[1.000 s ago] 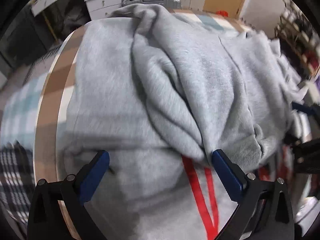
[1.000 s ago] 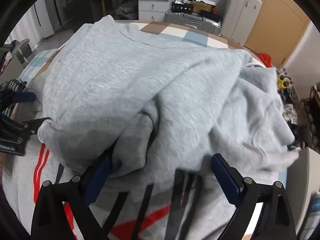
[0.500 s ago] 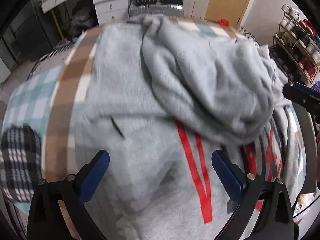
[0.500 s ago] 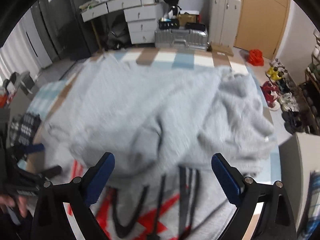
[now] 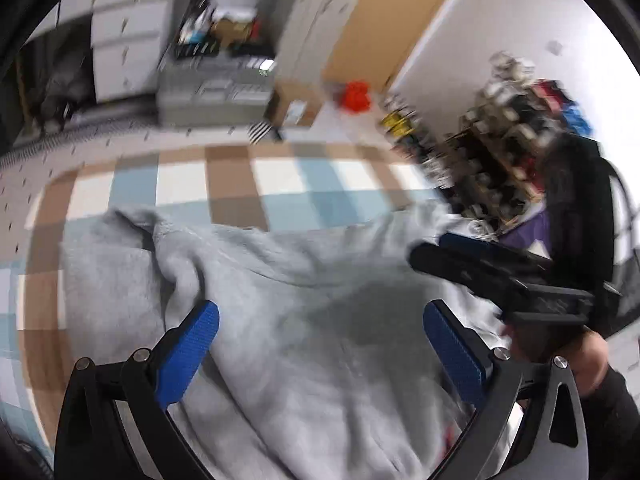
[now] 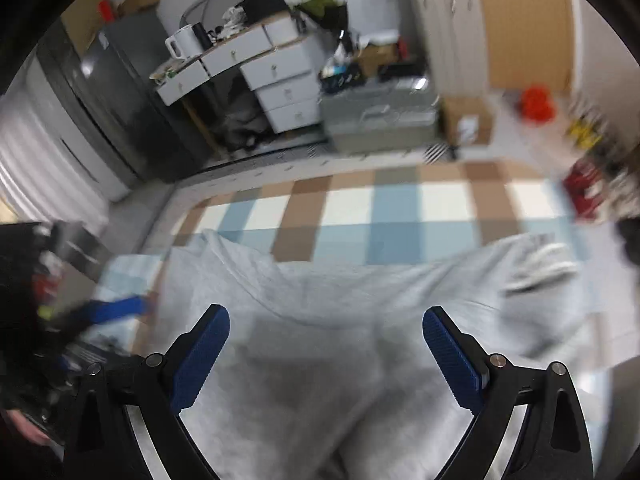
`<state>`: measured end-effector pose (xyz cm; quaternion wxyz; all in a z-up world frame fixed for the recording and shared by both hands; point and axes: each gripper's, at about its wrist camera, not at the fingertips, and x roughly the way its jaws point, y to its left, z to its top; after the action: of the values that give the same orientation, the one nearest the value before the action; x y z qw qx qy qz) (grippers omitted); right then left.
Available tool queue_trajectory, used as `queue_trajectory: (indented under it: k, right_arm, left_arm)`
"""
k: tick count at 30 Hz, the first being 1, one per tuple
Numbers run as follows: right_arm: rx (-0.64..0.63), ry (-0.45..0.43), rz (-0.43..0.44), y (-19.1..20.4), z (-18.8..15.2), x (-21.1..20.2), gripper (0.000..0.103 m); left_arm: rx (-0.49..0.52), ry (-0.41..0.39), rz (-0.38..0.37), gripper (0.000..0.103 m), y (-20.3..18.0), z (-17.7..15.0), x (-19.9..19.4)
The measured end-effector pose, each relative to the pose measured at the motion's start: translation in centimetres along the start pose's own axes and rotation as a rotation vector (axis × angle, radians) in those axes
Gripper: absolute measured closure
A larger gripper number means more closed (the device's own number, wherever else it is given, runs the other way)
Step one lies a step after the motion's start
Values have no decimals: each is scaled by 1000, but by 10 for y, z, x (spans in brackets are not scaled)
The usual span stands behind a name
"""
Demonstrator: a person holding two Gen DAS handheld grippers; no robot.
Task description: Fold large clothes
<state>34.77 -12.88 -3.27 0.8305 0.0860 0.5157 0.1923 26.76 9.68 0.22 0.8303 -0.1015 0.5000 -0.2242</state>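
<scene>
Sweatshirt (image 5: 304, 320), grey fleece, rumpled, checked blanket (image 5: 280, 184)

White drawers (image 6: 280, 80), a wooden door (image 6: 524, 24), perhaps a shoe rack (image 5: 500, 152), all blurred.

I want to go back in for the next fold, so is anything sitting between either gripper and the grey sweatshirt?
Nothing visible is. The left gripper and the right gripper both stand open right over the grey sweatshirt, with only bare fabric between their fingers. The sweatshirt lies on the checked blanket; the frames are blurred.
</scene>
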Motion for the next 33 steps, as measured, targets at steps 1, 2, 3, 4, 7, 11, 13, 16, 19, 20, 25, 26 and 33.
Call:
queue_trajectory:
  k: [1, 2, 3, 4, 7, 11, 13, 16, 19, 20, 25, 26, 33]
  right_arm:
    - [-6, 50, -7, -2, 1, 12, 5]
    - [-35, 102, -53, -5, 0, 26, 6]
    - [-73, 153, -118, -7, -4, 38, 6]
    - [-97, 196, -146, -9, -9, 46, 6]
    - [-357, 240, -259, 4, -37, 53, 6]
    - [-420, 210, -273, 1, -67, 42, 5]
    - [-406, 191, -274, 0, -73, 37, 5]
    - [-394, 169, -263, 3, -78, 24, 6]
    - [-311, 77, -185, 0, -75, -11, 6]
    - [-284, 39, -178, -2, -76, -21, 6]
    - [-223, 247, -268, -16, -106, 5, 6]
    - [-222, 211, -269, -18, -111, 0, 6]
    - [-26, -31, -71, -12, -152, -122, 6]
  left_arm:
    - [-28, 45, 9, 2, 10, 6, 16]
    - [-64, 87, 20, 2, 23, 8, 30]
    - [-116, 128, 38, 3, 39, 6, 42]
    - [-166, 159, 49, 5, 56, 2, 51]
    - [-214, 115, -43, 8, 78, -13, 37]
    - [-242, 101, 37, 11, 95, -47, 28]
    - [-212, 131, 58, 11, 88, -57, 23]
    - [-184, 99, 82, 10, 76, -66, 3]
    - [-170, 118, 60, 10, 61, -78, -10]
    - [-161, 114, 87, 10, 58, -83, -14]
    - [-153, 157, 193, 10, 66, -96, 5]
    - [-152, 172, 209, 10, 67, -102, 6]
    - [-114, 91, 270, 10, 38, -138, -61]
